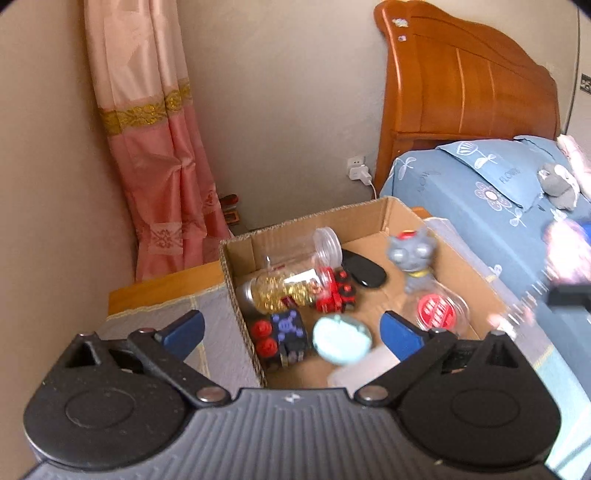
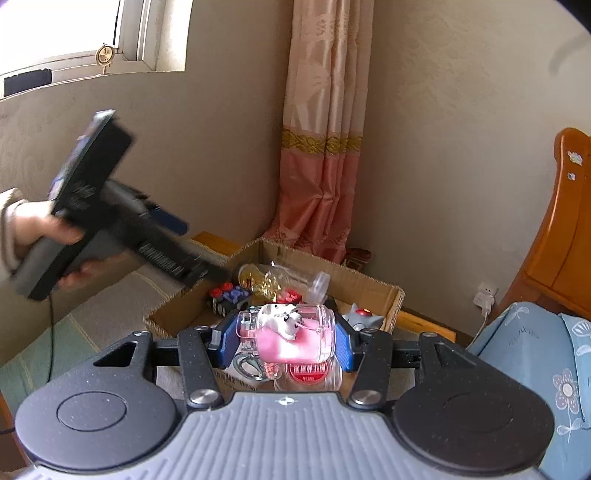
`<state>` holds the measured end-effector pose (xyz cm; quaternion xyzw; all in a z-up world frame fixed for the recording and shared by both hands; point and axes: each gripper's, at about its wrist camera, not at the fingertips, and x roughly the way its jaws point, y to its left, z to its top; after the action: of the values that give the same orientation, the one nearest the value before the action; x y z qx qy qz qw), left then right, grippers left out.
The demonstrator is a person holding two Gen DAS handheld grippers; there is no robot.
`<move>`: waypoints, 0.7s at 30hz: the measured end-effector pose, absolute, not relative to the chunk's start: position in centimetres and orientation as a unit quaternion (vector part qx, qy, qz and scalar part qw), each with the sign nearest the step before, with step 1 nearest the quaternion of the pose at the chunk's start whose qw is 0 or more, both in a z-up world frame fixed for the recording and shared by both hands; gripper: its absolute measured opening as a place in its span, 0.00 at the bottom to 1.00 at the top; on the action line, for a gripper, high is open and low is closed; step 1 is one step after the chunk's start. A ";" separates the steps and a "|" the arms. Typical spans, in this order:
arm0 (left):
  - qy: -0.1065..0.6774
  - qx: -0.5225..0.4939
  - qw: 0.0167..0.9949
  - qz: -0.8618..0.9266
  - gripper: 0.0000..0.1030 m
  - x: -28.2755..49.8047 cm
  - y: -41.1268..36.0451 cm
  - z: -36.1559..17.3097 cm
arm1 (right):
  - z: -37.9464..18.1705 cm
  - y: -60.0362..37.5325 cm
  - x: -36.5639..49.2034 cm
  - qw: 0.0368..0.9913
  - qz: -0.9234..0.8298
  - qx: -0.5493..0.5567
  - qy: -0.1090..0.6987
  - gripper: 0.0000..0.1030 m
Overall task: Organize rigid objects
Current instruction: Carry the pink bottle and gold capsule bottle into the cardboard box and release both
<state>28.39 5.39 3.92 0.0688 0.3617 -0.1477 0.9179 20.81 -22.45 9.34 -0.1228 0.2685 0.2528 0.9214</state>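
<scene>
Clear plastic jar (image 2: 286, 334) — pink inside, white figurine on top — sits clamped between the right gripper (image 2: 285, 341) fingers above the corrugated cardboard box (image 1: 240, 295); left gripper (image 1: 291, 328) fingers spread wide, empty.

a pink curtain (image 1: 155, 147) with a gold band is hanging in the corner of the room, reaching down to the floor. right of the curtain, a white charger (image 1: 360, 172) is sitting plugged into a wall socket, its cable trailing down. further right of the curtain, a wooden headboard (image 1: 465, 85) is standing against the wall, with a blue flowered bedspread (image 1: 461, 192) lying below it. a grey plush toy (image 1: 559, 184) is resting on the bedspread. left of the curtain, a window (image 2: 74, 29) is letting in daylight, and a small gold ornament (image 2: 105, 57) is standing on its sill.
</scene>
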 end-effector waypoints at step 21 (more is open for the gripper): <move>0.317 0.053 0.940 -0.112 0.99 19.4 8.2 4.0 | 7.7 -17.2 29.5 0.907 0.233 -0.126 0.327 0.54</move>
<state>19.45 8.21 3.97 0.0532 0.3167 -0.1118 0.9404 29.46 -17.18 7.72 -0.1262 0.3267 0.2332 0.9072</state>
